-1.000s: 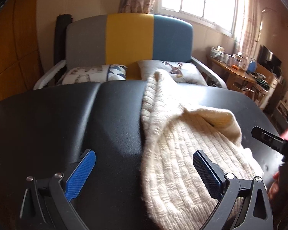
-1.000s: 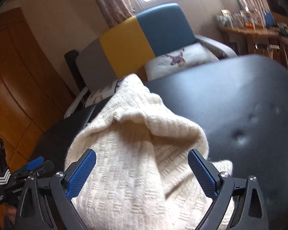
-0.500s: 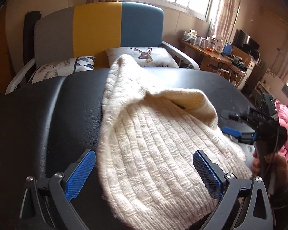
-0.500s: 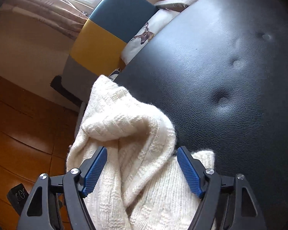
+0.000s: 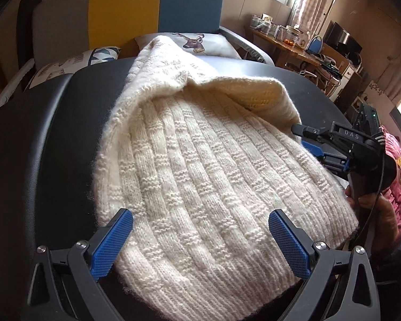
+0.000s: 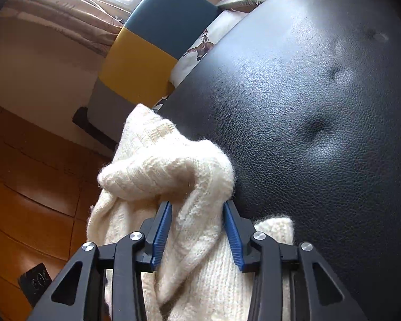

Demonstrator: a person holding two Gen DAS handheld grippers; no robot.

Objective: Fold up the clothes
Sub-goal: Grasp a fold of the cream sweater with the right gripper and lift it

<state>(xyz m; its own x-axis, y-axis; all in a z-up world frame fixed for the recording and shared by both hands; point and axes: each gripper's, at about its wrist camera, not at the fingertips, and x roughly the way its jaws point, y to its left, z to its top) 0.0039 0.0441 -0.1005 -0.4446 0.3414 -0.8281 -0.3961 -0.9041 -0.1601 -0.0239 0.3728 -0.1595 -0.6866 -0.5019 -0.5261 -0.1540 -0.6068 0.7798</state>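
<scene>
cream knit sweater (image 5: pixel 200 165) lies spread across a black padded table (image 5: pixel 53 139), its ribbed, basket-weave surface fuzzy at the edges and one far corner folded back to show the paler inner knit. the letters "das" are readable in white on the body of the right gripper (image 6: pixel 197 230), seen at the right edge of the left wrist view (no other writing is legible). that gripper's blue pads (image 6: pixel 161 230) are clamped on a bunched fold of the sweater at its right side. the left gripper (image 5: pixel 200 243) hovers at the near hem, its jaws wide apart with the knit between them, gripping nothing. beyond the table stands a grey, yellow and blue sofa (image 5: pixel 152 2) with a deer-print cushion (image 5: pixel 197 42).
</scene>
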